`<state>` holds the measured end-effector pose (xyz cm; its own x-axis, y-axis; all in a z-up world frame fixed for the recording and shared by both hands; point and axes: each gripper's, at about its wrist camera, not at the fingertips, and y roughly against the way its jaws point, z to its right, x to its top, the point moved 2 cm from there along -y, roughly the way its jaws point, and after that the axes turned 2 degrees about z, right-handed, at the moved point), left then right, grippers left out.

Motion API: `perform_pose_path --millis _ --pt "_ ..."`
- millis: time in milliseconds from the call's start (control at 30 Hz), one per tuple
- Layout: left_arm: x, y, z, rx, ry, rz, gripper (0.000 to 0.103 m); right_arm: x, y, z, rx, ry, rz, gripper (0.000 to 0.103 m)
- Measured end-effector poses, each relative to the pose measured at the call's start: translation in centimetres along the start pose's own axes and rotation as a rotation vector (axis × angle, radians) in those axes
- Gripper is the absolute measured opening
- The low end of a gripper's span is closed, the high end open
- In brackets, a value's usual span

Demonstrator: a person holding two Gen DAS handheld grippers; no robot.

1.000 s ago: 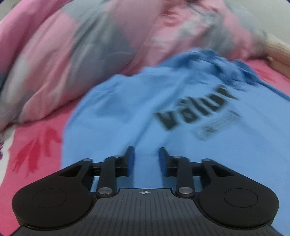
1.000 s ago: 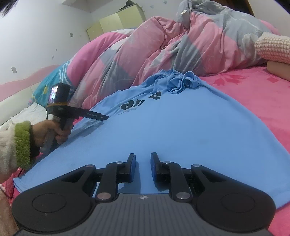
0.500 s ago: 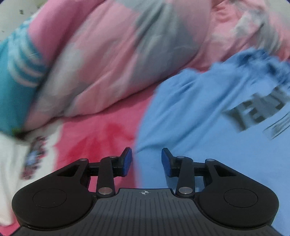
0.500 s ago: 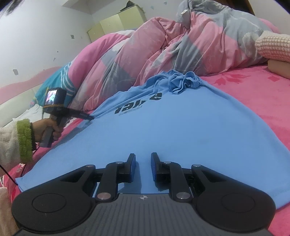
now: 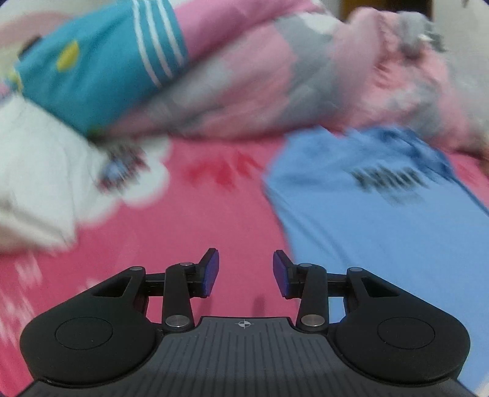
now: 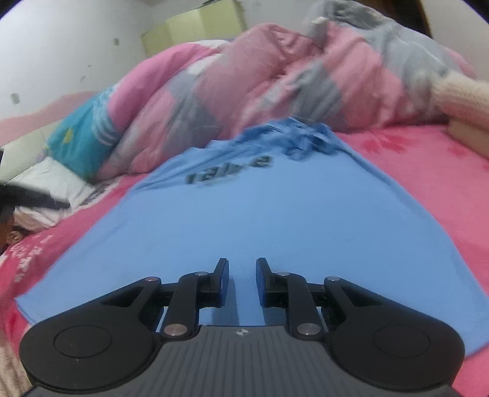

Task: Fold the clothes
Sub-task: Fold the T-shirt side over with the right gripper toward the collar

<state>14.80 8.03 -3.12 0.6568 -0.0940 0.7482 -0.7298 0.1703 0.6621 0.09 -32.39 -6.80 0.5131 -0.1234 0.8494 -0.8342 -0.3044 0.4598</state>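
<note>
dark print on blue shirt (image 6: 262, 213), too blurred 2 read.

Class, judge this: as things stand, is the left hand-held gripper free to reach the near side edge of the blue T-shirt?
Probably yes: the left hand-held gripper is open over bare pink sheet, nothing between it and the blue T-shirt.

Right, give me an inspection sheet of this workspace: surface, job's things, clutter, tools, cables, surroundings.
Surface: bed with a pink sheet printed with red flowers.
Job's things: blue T-shirt spread flat, dark lettering up, bunched at its far end; no fold seen.
Clutter: pink and grey quilt heaped behind the shirt; teal striped pillow; white pillow; cream knitted item at right.
Tools: left tool open over the pink sheet, beside the shirt's edge, holding nothing; right tool open over the shirt's near end, holding nothing.
Cables: nothing seen.
Surroundings: white wall; pale green cabinet.
</note>
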Motion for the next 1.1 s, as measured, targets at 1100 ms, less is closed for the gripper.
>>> perform_pose_path --millis 1100 --pt "-14.8 8.3 -1.4 -0.365 0.258 0.105 0.013 6.0 -19.1 -21.9 0.198 0.259 -0.203 0.012"
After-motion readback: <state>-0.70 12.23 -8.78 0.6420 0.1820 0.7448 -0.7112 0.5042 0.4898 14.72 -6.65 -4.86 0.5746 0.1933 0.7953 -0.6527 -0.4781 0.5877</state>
